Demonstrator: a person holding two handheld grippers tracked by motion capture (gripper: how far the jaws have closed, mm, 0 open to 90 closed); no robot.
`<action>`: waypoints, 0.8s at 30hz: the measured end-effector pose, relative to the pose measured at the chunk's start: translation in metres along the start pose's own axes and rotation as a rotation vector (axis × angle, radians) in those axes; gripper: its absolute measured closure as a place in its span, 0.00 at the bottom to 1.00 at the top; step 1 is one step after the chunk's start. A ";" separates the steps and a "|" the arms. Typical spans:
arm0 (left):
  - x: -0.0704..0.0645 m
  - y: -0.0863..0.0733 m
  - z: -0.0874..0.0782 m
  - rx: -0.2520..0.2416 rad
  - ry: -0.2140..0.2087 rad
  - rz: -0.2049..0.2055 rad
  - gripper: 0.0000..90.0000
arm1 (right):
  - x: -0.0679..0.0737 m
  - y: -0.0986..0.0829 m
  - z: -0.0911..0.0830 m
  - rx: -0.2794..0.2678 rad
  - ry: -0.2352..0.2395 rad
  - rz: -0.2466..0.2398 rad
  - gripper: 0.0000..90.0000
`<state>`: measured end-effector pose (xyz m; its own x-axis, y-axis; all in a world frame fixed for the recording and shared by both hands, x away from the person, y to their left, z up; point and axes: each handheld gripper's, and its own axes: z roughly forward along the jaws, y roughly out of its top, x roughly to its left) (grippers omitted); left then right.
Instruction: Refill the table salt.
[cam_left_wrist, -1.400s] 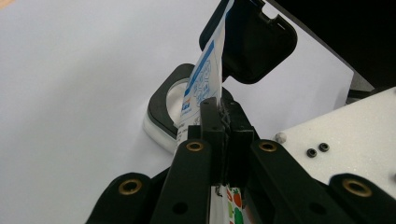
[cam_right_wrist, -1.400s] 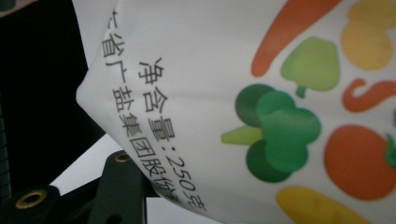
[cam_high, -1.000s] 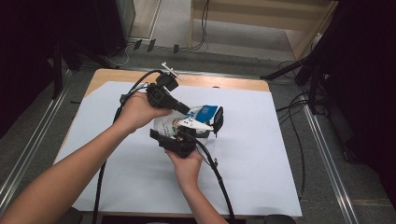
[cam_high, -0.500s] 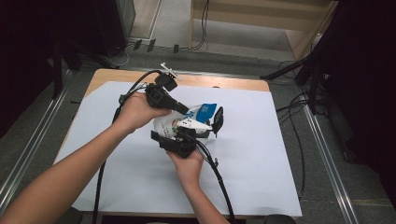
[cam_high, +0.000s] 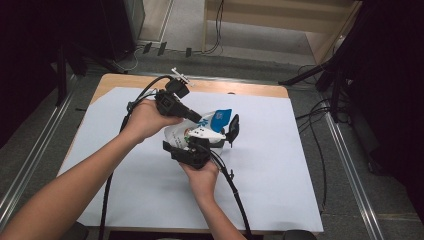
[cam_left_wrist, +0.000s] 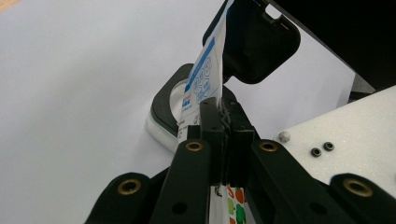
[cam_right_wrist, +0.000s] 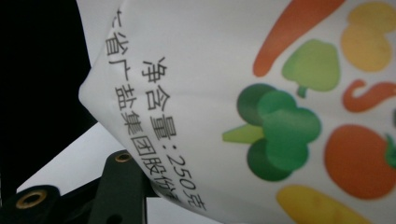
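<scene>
High view: a person at a table (cam_high: 280, 200) covered by a white sheet (cam_high: 270, 165) worked a printed bag (cam_high: 216, 121) with two hand-held grippers; the bag was held off the sheet near the table's middle, between the two tools. The left gripper (cam_high: 199, 119), reaching in from the far left side, met the bag at its upper blue-and-white part; the right gripper (cam_high: 200, 142), held from the near side, sat under and against the bag's white lower part. Left gripper view: the jaws stood fully together on the bag's thin flat edge (cam_left_wrist: 223, 122), pinching the seam between the pads, a grip that probably fixed the top so that the other tool could pull against it; beyond the seam lay a black, white-rimmed pad of the other gripper (cam_left_wrist: 163, 109). Right gripper view: the bag's face (cam_right_wrist: 261, 116), printed with vegetables and a line of Chinese text, lay close against the lens; one black jaw (cam_right_wrist: 122, 191) rose at lower left with the bag's corner over it, but whether this claw was clamped on the bag could not be told. Opposed holds at two points suggested a tearing or opening of the bag, with the sheet beneath to catch any spill.
</scene>
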<state>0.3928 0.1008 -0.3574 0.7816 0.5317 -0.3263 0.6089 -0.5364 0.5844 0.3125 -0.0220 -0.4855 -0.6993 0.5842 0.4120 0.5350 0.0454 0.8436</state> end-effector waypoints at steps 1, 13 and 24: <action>0.000 0.000 0.000 0.001 0.002 0.001 1.00 | 0.000 0.000 0.000 -0.001 -0.001 0.001 0.58; -0.002 0.002 0.001 -0.001 -0.002 0.006 1.00 | 0.003 0.003 -0.001 -0.040 0.060 0.084 0.58; -0.003 0.003 0.000 -0.002 0.001 0.009 1.00 | 0.002 0.004 -0.002 -0.042 0.064 0.090 0.58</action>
<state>0.3925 0.0971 -0.3546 0.7866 0.5278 -0.3205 0.6019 -0.5396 0.5887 0.3119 -0.0222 -0.4803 -0.6790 0.5316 0.5064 0.5773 -0.0396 0.8156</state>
